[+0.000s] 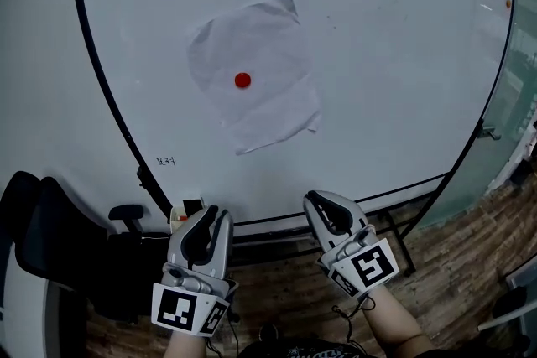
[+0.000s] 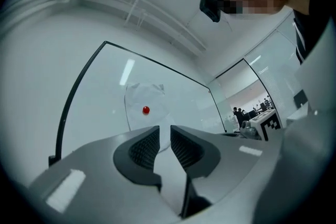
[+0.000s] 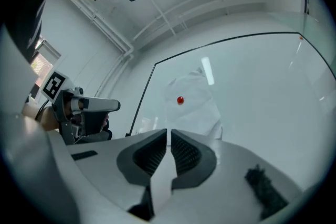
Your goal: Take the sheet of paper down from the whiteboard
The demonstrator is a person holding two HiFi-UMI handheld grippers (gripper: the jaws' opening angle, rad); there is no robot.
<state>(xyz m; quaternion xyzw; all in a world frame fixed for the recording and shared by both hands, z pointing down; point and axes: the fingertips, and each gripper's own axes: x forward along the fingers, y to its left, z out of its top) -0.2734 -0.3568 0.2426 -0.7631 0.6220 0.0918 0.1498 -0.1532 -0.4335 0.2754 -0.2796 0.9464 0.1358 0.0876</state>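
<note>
whiteboard (image 1: 377, 54) ahead holds the sheet of paper (image 1: 268, 46) under one red magnet (image 1: 242, 80), my left gripper (image 1: 216, 214), jaws slightly apart, and right gripper (image 1: 317, 199), jaws together, both empty well below that magnet; i fear tugging a corner could tear the sheet or fling the magnet.
</note>
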